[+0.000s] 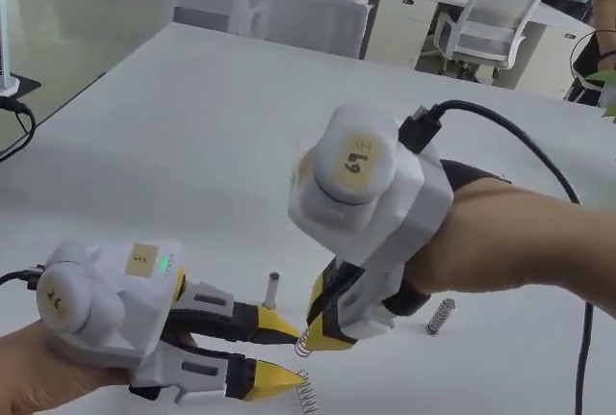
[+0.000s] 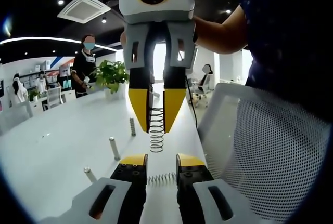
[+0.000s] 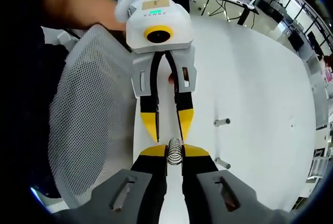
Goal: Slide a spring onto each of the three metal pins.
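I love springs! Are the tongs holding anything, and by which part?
The right tongs pinch a spring by its upper coils; the left tongs hold nothing.

The white bench point(image 1: 192, 145) bears an upright metal pin point(image 1: 272, 290), one loose spring point(image 1: 441, 316), and another spring point(image 1: 307, 394) by its near edge.

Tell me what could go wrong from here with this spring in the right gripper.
Only the tips of the right gripper pinch the spring, so it may pop free. The left gripper sits close with open jaws and could bump it. The upright pin looks thin and might tip if pushed off-axis.
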Demonstrator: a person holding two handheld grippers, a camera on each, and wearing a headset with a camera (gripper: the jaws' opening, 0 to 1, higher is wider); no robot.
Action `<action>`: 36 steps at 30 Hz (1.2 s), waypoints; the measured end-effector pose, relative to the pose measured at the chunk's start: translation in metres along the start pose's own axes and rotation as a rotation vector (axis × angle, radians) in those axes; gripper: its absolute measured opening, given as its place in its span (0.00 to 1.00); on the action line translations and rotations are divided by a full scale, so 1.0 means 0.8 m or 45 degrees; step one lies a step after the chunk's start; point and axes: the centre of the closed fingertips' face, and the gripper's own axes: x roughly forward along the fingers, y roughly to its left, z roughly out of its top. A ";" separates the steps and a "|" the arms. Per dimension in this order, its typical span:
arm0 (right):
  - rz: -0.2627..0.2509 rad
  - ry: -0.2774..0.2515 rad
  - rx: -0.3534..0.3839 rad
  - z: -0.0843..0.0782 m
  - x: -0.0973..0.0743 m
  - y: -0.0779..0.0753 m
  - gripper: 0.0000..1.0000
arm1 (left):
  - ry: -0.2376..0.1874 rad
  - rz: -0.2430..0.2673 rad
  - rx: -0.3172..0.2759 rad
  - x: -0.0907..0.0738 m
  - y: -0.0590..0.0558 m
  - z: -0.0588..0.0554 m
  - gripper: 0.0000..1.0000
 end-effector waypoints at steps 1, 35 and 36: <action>-0.001 0.003 0.006 -0.002 -0.001 -0.001 0.07 | 0.005 0.008 -0.005 -0.002 0.001 -0.002 0.17; -0.122 0.076 0.141 -0.069 -0.055 -0.065 0.07 | 0.035 0.282 -0.136 -0.060 0.031 -0.045 0.52; -0.124 0.077 0.143 -0.070 -0.055 -0.066 0.07 | 0.032 0.293 -0.142 -0.062 0.032 -0.045 0.54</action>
